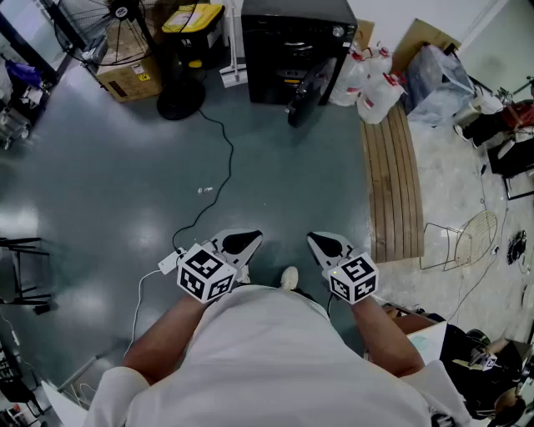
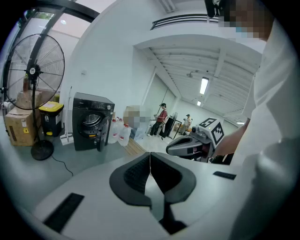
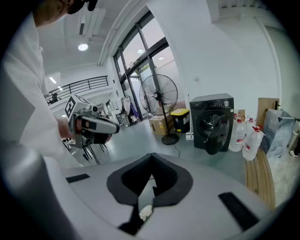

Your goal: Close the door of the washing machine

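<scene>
Head view, steep look down onto a grey-green floor (image 1: 100,192).

- Left gripper (image 1: 243,243): held low, close in front of the person's white shirt, marker cube toward the body. In the left gripper view (image 2: 150,157) the 2 dark jaws meet along 1 seam, fully closed, nothing between them.
- Right gripper (image 1: 327,245): level with the left, a gap of bare floor between the 2. In the right gripper view (image 3: 151,158) the jaws are likewise pressed together and empty.
- A white shoe toe (image 1: 289,277) shows between the grippers at the shirt's edge.
- Washing machine (image 1: 294,42): black front-loader at the far end of the floor, well apart from both grippers. Also seen in the gripper views (image 2: 91,121) (image 3: 213,119).
- Door (image 1: 307,90): round, dark, swung out from the machine's front, standing open (image 2: 99,136) (image 3: 217,133). Drum opening visible behind it.
- Left of the machine: a yellow-lidded bin (image 1: 193,21), a pedestal fan (image 1: 180,93) and a cardboard box (image 1: 129,77).
- Right of the machine: a cluster of clear jugs with red caps (image 1: 372,83), then a wooden slatted platform (image 1: 392,179) running toward the person.
- A black cable (image 1: 224,158) trails from the fan base across the floor to a white plug block (image 1: 169,262) just beside the left gripper's cube.
</scene>
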### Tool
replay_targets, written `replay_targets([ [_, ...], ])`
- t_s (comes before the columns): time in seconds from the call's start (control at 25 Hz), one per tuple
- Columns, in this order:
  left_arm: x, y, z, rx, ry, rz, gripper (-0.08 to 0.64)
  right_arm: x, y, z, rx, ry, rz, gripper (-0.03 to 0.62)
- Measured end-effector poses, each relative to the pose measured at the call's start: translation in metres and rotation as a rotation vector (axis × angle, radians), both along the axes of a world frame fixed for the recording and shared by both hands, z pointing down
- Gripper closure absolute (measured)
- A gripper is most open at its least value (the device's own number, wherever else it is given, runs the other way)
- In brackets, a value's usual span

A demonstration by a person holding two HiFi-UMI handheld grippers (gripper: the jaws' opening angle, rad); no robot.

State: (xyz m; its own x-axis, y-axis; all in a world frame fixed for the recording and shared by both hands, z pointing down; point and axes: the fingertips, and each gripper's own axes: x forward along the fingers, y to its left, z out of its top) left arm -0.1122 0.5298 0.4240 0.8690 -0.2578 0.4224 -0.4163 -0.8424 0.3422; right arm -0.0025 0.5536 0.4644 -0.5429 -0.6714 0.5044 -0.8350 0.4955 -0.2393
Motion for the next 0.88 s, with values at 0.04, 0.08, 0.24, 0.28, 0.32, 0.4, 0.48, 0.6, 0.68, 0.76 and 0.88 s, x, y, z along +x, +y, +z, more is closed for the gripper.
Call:
replay_targets([
  [0.04,-0.008,-0.004,-0.001,0.003,0.003,-0.002,0.541,-0.008,-0.003,-0.001,0.003,0.007,-0.004,0.586],
  [0.08,-0.015,-0.008,-0.001,0.005,0.006,-0.004,0.541,-0.016,-0.007,-0.001,0.005,0.013,-0.008,0.586],
  [0.24,-0.045,-0.022,-0.003,0.011,0.021,-0.003,0.541,-0.045,-0.020,-0.003,0.007,0.030,-0.005,0.586],
  [0.28,-0.053,-0.025,-0.003,0.011,0.024,-0.001,0.541,-0.052,-0.024,-0.003,0.007,0.031,0.001,0.586],
  [0.32,-0.061,-0.028,-0.002,0.008,0.025,0.000,0.541,-0.058,-0.028,-0.004,0.006,0.030,0.012,0.586],
  [0.4,-0.074,-0.035,0.002,0.008,0.022,0.004,0.541,-0.067,-0.036,-0.004,0.008,0.023,0.042,0.584],
  [0.48,-0.084,-0.042,0.008,0.018,0.010,0.009,0.540,-0.075,-0.040,-0.002,0.014,0.020,0.065,0.583],
  [0.6,-0.092,-0.051,0.014,0.023,0.003,0.008,0.540,-0.081,-0.042,0.003,-0.001,0.024,0.072,0.525],
  [0.68,-0.091,-0.061,0.015,0.023,0.005,0.005,0.540,-0.077,-0.048,0.004,-0.008,0.026,0.074,0.525],
  [0.76,-0.084,-0.075,0.018,0.022,0.005,0.007,0.540,-0.069,-0.061,0.008,-0.013,0.019,0.076,0.526],
  [0.88,-0.067,-0.094,0.023,0.014,0.000,0.011,0.539,-0.055,-0.083,0.018,-0.024,0.006,0.063,0.525],
])
